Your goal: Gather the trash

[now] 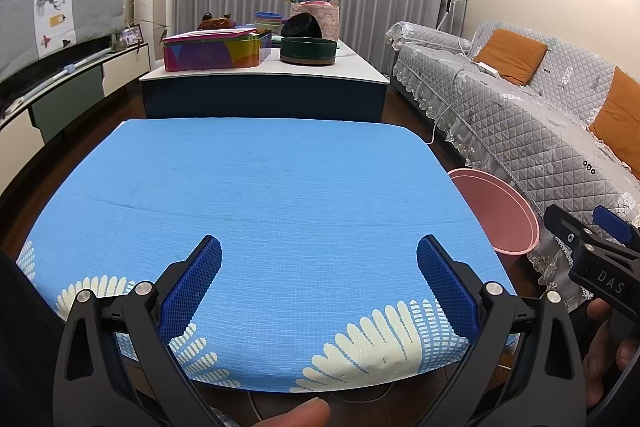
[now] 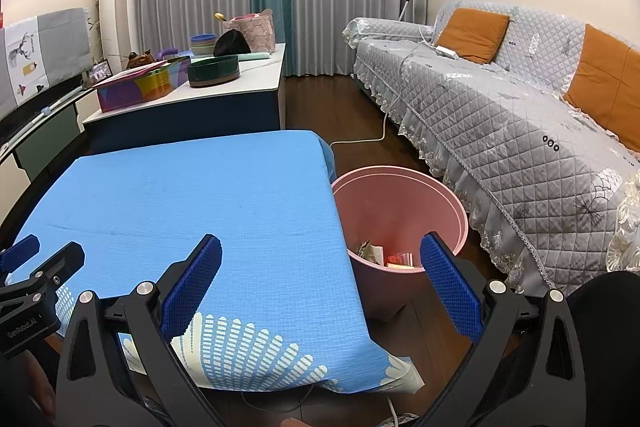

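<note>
**Trash collection: table surface bare, bin loaded, task judged near or at its end**

Item 1. Left gripper: both blue pads spread wide over the near edge of the table, nothing between them. I log it as parted and empty.

Item 2. Right gripper: jaws likewise spread wide, nothing held. It hangs over the table's right near corner, with one pad in front of the bin's rim.

Item 3. Blue tablecloth: from both wrist views I find no wrapper, paper or scrap on it, only the printed white pattern along the near edge.

Item 4. Pink bin: stands on the floor just beside the table's right edge, between table and sofa. Upright, no lid.

Item 5. Trash: several crumpled papers and packets lie at the bottom of the bin; I cannot tell how many.

Assessment. Collected pieces appear to be in the bin already. I see nothing left on the working surface. The floor under the table is hidden from me, so I cannot rule out strays there.
</note>
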Available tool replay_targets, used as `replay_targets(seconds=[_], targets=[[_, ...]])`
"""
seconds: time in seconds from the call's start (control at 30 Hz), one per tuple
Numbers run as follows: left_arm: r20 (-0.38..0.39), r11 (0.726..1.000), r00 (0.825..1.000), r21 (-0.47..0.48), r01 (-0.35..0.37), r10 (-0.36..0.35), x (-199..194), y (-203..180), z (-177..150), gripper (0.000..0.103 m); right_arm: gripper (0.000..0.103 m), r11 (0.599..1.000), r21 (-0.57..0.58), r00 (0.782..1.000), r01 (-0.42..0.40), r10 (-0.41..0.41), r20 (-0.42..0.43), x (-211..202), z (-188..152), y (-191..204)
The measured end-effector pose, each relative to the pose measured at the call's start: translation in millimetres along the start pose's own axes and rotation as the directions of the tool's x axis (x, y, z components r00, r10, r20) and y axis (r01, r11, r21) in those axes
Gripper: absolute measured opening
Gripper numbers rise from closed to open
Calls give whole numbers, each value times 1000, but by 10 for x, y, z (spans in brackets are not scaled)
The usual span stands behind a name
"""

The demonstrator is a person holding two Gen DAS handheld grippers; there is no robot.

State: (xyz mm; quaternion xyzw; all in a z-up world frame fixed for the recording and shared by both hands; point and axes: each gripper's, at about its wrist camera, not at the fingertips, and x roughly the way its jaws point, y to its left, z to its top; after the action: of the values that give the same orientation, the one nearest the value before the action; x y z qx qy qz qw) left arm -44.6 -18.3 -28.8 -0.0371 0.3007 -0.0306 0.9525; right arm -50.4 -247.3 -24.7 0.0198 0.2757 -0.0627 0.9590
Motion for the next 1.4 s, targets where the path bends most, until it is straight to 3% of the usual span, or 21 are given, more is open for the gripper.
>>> replay_targets(seconds=[1.4], targets=[[9, 1000, 1000, 10, 0, -1, 4, -22, 32, 95, 98, 1000, -4, 1000, 1, -1, 3, -1, 13, 20]])
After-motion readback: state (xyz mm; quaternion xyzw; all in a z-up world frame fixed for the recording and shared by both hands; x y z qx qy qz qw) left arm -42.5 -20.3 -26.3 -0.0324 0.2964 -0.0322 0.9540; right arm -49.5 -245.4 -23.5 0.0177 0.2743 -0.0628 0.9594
